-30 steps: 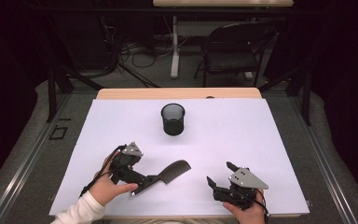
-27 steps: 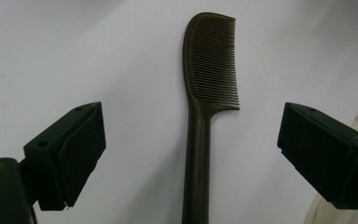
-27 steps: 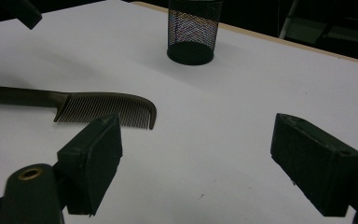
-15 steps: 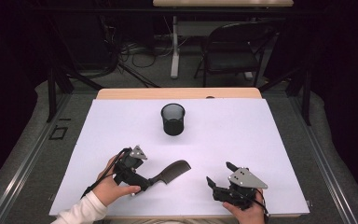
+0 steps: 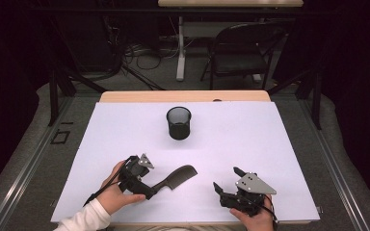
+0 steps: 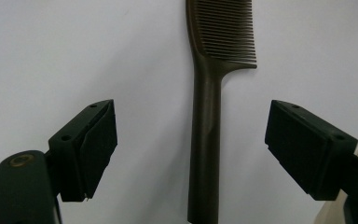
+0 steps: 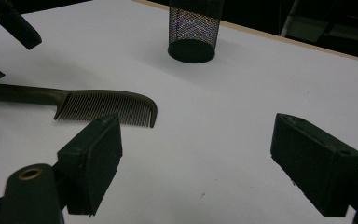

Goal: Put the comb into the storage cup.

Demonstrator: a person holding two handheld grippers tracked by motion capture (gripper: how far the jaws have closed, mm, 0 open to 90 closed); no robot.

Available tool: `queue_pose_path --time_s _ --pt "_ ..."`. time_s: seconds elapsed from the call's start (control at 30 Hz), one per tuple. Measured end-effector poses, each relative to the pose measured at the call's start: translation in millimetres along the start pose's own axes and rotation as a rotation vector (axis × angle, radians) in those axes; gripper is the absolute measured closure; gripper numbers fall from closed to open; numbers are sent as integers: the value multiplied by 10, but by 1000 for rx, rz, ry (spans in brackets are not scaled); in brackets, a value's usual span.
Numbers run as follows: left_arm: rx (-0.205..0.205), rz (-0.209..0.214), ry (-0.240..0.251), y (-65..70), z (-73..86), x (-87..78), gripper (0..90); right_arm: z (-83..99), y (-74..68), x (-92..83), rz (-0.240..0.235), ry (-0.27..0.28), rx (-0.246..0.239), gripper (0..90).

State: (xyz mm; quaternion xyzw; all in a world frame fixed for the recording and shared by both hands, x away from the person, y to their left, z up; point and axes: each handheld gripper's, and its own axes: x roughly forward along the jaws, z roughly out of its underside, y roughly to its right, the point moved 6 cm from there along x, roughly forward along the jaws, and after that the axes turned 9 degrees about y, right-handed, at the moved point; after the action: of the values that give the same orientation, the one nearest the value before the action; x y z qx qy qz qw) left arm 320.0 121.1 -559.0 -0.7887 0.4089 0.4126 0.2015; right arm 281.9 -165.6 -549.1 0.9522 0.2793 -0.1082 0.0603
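Note:
A dark brown comb lies flat on the white table, teeth end pointing toward the middle. In the left gripper view its handle runs straight up between the two jaws. My left gripper straddles that handle; its jaws have just been closing, but both pads stand well off it, so it is open. My right gripper rests near the front edge to the right, open and empty. From there the comb lies ahead on the left, with the right gripper over bare table.
A black mesh cup stands upright at the middle of the table, beyond the comb, and appears as the cup in the right gripper view. The table's wooden far edge backs onto a folding chair and cables.
The left gripper has shifted slightly toward the near edge over the comb's handle. Comb, cup and right gripper have kept their places.

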Motion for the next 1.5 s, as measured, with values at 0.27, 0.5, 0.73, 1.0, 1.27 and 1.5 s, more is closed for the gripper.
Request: queue_pose_path --time_s 0.27,0.5,0.73,1.0,1.27,1.5 --pt "-4 -6 -30 -3 39 50 216 1 0 -2 1 -3 0 165" --pt "-18 -18 -35 -8 48 47 305 2 3 -3 0 -4 -2 165" --pt "-60 1 -61 3 75 50 389 5 0 1 -1 -6 -2 165" --pt "-70 20 -67 29 90 81 449 5 1 -1 -2 -8 -3 165" --pt "-56 27 -84 37 94 109 497 8 2 1 -2 -10 -1 166" --pt "-45 37 -105 55 107 118 553 9 2 1 -4 -12 -3 166"
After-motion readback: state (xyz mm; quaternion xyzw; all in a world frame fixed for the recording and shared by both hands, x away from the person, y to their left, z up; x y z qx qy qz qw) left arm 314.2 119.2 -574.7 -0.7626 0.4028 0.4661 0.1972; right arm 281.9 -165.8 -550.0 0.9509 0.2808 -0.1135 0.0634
